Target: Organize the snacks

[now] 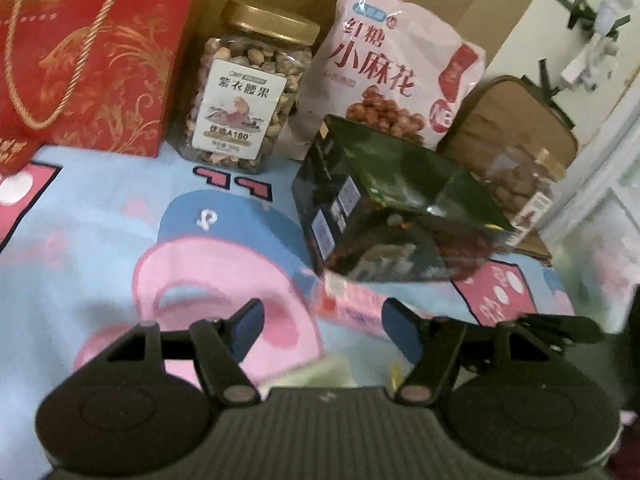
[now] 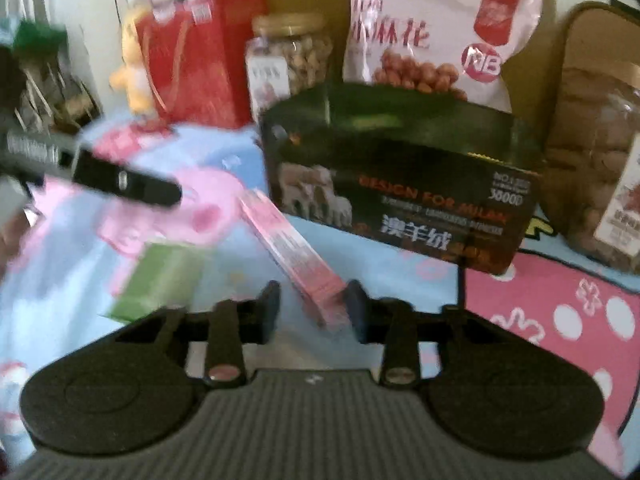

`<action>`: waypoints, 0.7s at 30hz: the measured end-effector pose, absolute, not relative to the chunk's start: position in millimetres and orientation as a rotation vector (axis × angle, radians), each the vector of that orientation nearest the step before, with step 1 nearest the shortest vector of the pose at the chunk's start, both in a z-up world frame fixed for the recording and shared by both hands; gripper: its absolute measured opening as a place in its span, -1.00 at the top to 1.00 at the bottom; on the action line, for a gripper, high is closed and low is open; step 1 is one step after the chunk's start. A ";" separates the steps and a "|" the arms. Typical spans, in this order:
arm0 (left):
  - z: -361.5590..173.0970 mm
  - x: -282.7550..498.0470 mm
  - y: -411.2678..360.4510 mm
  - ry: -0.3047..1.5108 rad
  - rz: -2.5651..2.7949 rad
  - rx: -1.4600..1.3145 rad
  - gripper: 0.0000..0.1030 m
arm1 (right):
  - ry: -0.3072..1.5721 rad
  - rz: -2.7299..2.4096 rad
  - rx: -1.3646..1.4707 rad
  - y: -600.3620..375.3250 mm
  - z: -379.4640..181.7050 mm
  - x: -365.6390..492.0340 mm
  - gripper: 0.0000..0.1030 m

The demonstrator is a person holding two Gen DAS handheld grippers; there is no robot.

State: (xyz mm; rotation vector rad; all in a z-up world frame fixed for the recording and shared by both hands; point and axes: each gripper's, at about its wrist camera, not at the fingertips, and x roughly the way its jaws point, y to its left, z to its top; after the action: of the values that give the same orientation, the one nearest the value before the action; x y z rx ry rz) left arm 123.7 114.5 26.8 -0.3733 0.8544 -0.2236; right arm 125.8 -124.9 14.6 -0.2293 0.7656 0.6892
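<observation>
Care is called for with the light, stiff pink box (image 2: 296,252) on the sheet (image 2: 60,264), its near end nearly pinched between right gripper (image 2: 314,300) jaws, while the left gripper (image 1: 322,320) gapes empty.

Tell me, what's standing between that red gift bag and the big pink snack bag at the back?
A clear nut jar with a gold lid stands between the red gift bag and the pink snack bag, clearest in the left wrist view.

Counted: two nut jars (image 1: 246,100) (image 2: 600,196), one pink snack bag (image 1: 392,68), one dark box (image 1: 396,208), one red gift bag (image 1: 88,52), one pink stick pack (image 2: 296,248), one green pack (image 2: 160,276).
</observation>
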 end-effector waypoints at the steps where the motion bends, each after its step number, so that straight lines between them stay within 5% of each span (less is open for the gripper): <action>1: 25.9 129.5 111.2 0.857 -0.228 -0.364 -0.29 | 0.761 0.686 -0.246 -126.6 15.6 125.3 0.58; 5: 19.0 147.9 94.6 0.885 -0.245 -0.335 -0.29 | 0.683 0.596 -0.389 -141.5 16.0 114.2 0.69; 14: 4.5 140.2 70.1 0.929 -0.283 -0.317 -0.29 | 0.704 0.598 -0.319 -166.4 10.3 117.7 0.45; 19: 4.7 138.7 59.3 0.923 -0.291 -0.260 0.06 | 0.712 0.645 -0.269 -150.7 2.3 131.3 0.36; 21: 7.6 134.2 54.4 0.926 -0.282 -0.232 0.06 | 0.731 0.675 -0.228 -146.4 2.3 135.0 0.52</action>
State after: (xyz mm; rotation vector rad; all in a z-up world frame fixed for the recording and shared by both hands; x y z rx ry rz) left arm 134.2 54.4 7.6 -0.2318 0.9263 -0.2817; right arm 135.0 -146.4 2.3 -0.2280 0.7307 0.6749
